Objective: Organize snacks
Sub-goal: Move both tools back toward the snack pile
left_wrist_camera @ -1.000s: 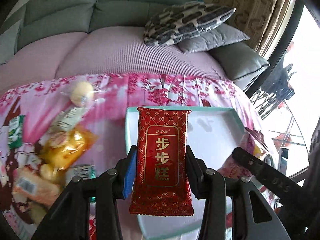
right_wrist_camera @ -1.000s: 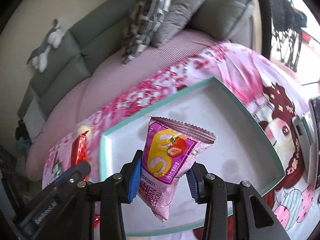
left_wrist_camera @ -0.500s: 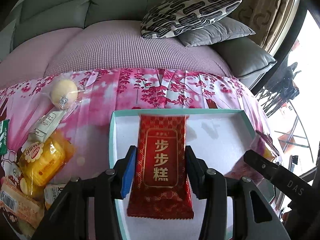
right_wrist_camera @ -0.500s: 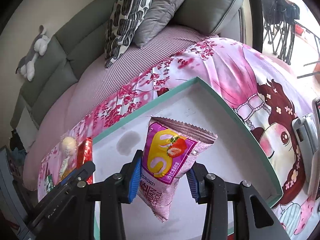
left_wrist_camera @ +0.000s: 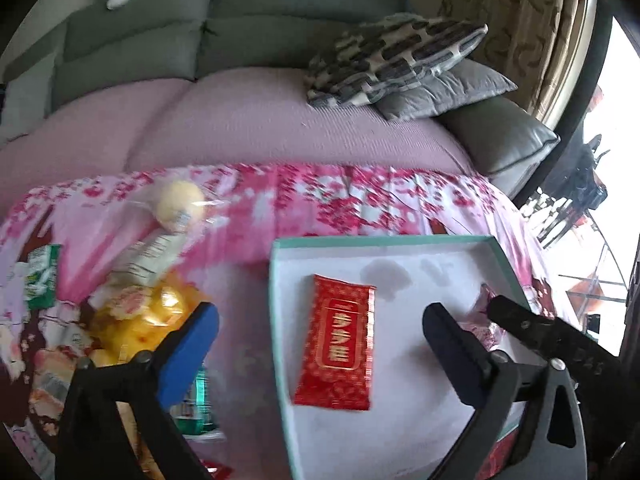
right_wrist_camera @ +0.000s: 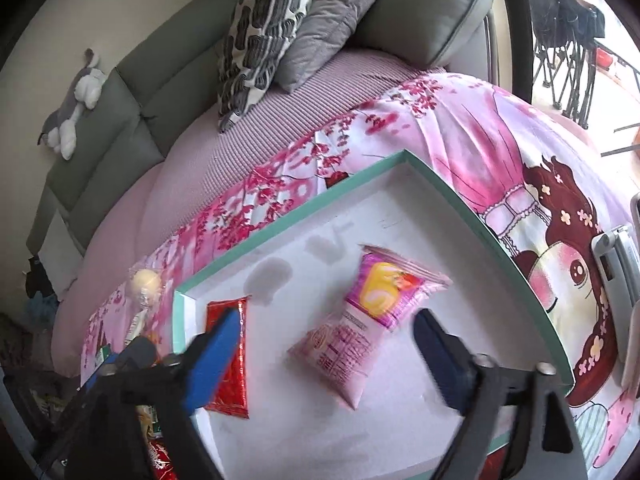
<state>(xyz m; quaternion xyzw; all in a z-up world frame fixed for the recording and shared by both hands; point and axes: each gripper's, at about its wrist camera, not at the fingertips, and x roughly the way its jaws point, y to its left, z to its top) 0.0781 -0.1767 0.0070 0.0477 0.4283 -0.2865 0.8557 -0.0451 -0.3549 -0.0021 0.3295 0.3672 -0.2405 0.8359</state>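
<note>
teal-rimmed tray (right_wrist_camera: 288, 226): two packets in, mostly bare
heap left outside (left_wrist_camera: 132, 320): several snacks, perhaps six; blurred
pink packet (right_wrist_camera: 368, 320): lying loose under the right gripper (right_wrist_camera: 324, 344), whose jaws are opening
red packet (left_wrist_camera: 340, 344): flat in the tray, left gripper (left_wrist_camera: 320, 340) jaws opening, clear of it

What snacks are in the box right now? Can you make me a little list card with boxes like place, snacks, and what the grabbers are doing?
place: pink flowered cloth in front of a grey sofa
box: white tray with teal rim
in the tray: red packet, pink strawberry packet
outside the tray: yellow snack bag, round bun, green packet
left gripper: jaws opening, nothing held
right gripper: jaws opening, nothing held
</note>
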